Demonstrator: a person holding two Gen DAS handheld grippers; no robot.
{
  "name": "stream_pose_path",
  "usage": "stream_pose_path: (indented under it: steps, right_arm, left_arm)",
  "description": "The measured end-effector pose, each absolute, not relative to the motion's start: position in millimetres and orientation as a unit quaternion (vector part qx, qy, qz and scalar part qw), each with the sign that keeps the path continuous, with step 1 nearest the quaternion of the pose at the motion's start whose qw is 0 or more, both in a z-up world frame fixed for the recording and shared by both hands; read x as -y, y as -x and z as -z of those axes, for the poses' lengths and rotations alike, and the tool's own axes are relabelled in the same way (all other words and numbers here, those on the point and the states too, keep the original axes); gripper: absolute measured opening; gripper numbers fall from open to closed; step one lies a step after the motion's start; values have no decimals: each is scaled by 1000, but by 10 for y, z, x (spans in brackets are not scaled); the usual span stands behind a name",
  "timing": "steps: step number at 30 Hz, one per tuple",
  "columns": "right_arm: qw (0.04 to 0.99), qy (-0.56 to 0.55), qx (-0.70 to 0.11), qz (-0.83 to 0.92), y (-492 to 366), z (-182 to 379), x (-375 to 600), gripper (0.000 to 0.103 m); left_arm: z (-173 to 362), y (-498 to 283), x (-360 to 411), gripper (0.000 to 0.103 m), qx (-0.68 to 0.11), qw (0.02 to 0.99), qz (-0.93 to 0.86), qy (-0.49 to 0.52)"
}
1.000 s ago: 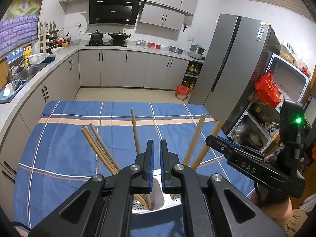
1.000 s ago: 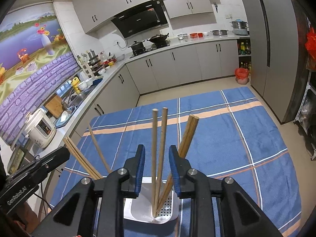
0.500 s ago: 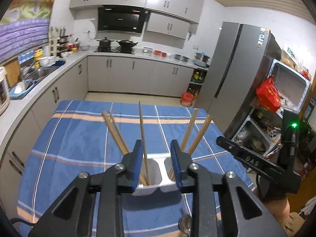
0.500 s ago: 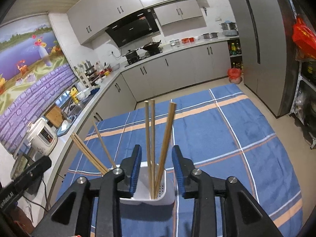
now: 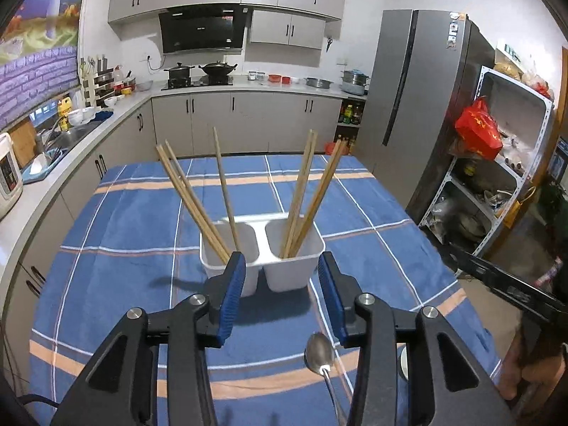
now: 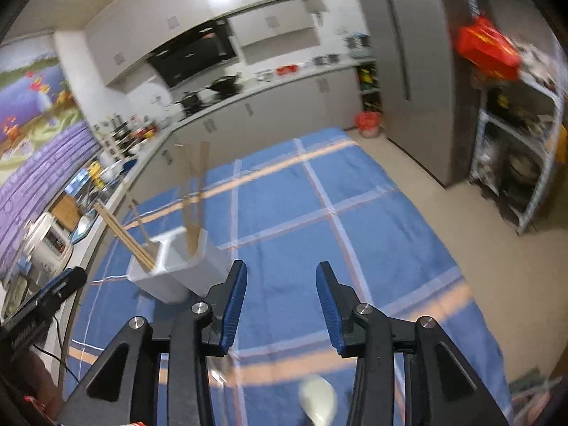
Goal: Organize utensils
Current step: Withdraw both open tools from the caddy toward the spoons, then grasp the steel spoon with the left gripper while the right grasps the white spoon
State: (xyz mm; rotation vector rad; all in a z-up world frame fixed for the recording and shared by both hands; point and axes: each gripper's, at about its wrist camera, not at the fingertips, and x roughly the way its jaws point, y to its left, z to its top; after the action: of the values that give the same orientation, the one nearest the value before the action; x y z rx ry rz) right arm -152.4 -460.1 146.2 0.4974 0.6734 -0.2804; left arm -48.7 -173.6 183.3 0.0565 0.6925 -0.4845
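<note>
Left wrist view shows me the chopsticks (image 5: 301, 195) standing in the white holder (image 5: 262, 259) on the blue cloth (image 5: 117, 273), so with both grippers (image 5: 280, 298) (image 6: 280, 301) freshly opened and empty, I think the spoon (image 5: 319, 353) comes next.

White two-compartment holder (image 5: 262, 248) stands upright just beyond the left gripper's fingertips (image 5: 236, 273); wooden chopsticks (image 5: 191, 195) lean outward in both compartments. Metal spoon (image 5: 319, 351) lies beneath right finger.
</note>
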Motion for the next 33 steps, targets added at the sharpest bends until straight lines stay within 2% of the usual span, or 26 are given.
stream_pose_path:
  steps: [6, 12, 19, 25, 33]
  right_arm:
    - [873, -306, -342, 162, 2126, -1007, 4867, 44]
    - [841, -345, -394, 136, 2281, -542, 4803, 44]
    - [840, -286, -454, 81, 1858, -335, 4471, 44]
    - [843, -219, -487, 67, 1569, -270, 4309, 45]
    - [845, -163, -506, 66, 1366, -231, 4297, 53]
  left_arm:
    - [-1595, 542, 1640, 41, -386, 889, 245, -11]
    - [-1314, 610, 1658, 41, -419, 862, 284, -17]
    - [-793, 391, 1733, 41, -471, 824, 315, -24]
    - [-568, 186, 1803, 41, -480, 811, 333, -19]
    - [-325, 6, 2017, 41, -498, 788, 361, -23]
